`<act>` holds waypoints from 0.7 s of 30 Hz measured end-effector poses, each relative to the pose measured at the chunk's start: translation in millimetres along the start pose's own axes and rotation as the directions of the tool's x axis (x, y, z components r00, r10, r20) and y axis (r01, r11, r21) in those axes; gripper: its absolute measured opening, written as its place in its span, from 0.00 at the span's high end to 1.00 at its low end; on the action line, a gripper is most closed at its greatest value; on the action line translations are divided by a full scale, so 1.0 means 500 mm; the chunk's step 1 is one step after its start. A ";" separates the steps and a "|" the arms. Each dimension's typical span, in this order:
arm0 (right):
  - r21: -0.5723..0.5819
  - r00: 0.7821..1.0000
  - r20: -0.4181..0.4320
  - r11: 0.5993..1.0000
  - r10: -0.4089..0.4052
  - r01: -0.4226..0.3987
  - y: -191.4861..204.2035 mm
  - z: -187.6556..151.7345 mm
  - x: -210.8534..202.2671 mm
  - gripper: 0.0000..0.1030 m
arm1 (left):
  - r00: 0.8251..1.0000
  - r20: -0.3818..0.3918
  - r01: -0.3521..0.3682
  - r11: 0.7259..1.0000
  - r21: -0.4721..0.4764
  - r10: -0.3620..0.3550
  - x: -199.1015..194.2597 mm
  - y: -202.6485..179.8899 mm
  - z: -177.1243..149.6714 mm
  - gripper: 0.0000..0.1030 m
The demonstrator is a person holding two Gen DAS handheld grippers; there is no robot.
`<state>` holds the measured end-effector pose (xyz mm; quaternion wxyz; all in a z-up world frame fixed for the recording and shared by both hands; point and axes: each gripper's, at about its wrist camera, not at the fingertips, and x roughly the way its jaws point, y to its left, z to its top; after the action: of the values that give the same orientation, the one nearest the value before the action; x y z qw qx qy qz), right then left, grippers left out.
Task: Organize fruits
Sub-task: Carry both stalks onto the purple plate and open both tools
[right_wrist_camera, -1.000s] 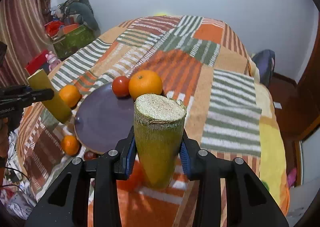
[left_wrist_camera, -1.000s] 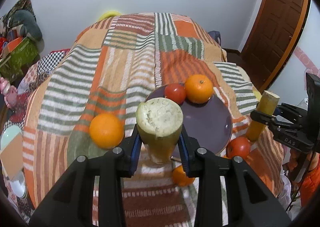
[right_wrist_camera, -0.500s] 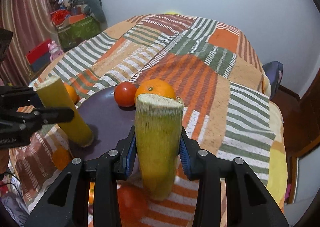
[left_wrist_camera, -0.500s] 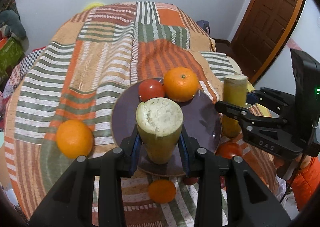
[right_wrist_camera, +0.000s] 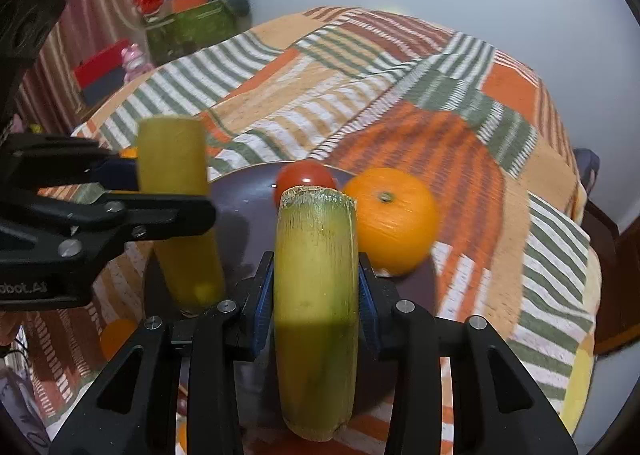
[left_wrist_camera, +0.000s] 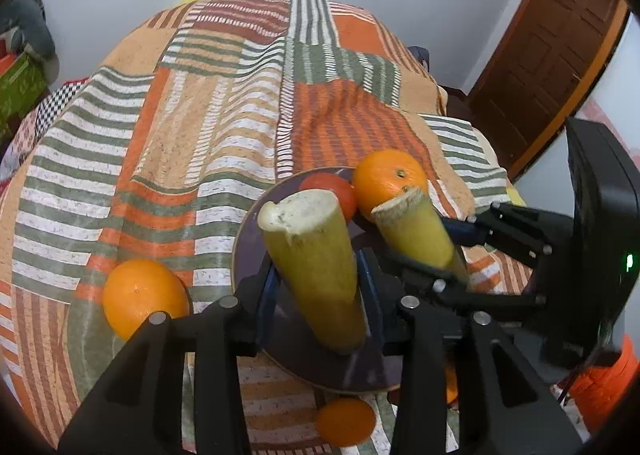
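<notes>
plate point(left_wrist_camera: 248, 247): dark purple | orange point(left_wrist_camera: 390, 179): orange | bedspread point(left_wrist_camera: 200, 115): striped orange-green-white patchwork

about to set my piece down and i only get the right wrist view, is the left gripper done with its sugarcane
Observer: Nearly. The left gripper has just been opening its jaws. Its sugarcane piece leans loose between them with its base on the purple plate.
Operator: any fruit off the plate on that side
Observer: Yes, a large orange lies on the blanket, just outside the plate's left rim.
</notes>
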<state>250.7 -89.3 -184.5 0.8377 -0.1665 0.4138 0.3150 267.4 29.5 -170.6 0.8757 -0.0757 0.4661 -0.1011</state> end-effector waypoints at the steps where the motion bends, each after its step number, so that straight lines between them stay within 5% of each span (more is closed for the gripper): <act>1: -0.012 1.000 -0.004 1.000 0.004 -0.004 0.005 0.002 0.005 0.66 | 1.000 -0.001 0.005 1.000 -0.005 -0.005 0.003 0.004 0.002 0.61; 21: 0.006 0.996 -0.058 0.998 0.067 -0.067 0.004 0.021 0.041 0.66 | 0.996 -0.078 -0.041 0.999 -0.002 0.041 0.071 0.025 0.009 0.52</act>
<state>264.9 -74.0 -194.5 0.8145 -0.1600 0.4442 0.3372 291.8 33.1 -199.6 0.8585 -0.0638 0.5017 -0.0851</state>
